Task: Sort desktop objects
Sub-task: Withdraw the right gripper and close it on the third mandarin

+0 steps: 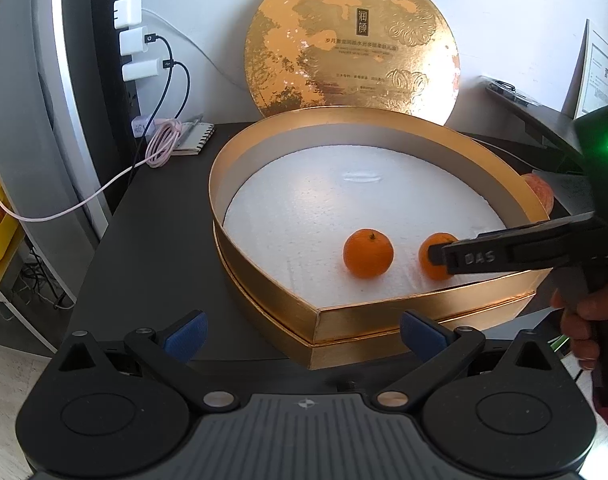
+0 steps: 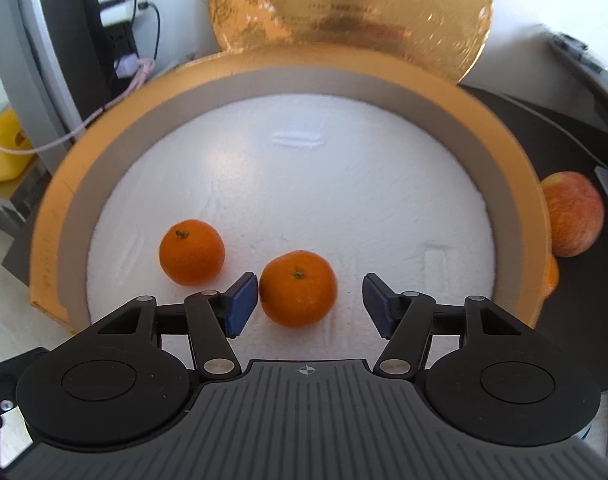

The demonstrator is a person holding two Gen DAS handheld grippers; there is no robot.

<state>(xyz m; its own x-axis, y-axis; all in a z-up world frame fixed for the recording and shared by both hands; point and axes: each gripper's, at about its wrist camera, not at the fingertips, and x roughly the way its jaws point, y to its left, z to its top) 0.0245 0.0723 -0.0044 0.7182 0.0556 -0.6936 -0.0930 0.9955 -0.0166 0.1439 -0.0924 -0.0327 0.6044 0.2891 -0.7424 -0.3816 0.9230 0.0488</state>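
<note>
Cables [image 1: 160, 148] and a small notebook [image 1: 194, 138] lie at the far left corner of the dark table [image 1: 144, 240], beside a strip of plugged chargers [image 1: 134, 44]. Next comes the left gripper [image 1: 302, 332], hovering off the near edge of the table with its jaws spread wide and nothing between them. Ahead of it stands the gold box [image 1: 383, 320], open, its round lid [image 1: 351, 40] propped upright against the wall behind.

Inside, on the white foam floor [image 2: 304, 180], a first tangerine [image 2: 192, 257] sits near the box's front left wall. Just to its right, a second tangerine [image 2: 298, 289] rests on the foam between the parted fingers of the right gripper [image 2: 311, 304]; the left pad looks at or near its skin, the right pad stands clear. So the jaws are loose around the fruit, not clamped.

Outside the box's right wall, an apple [image 2: 573, 214] and a sliver of another orange fruit [image 2: 551, 276] sit on the table.

This fits either a tangerine just being let go into the box or one about to be gripped; the pictures do not settle which.
</note>
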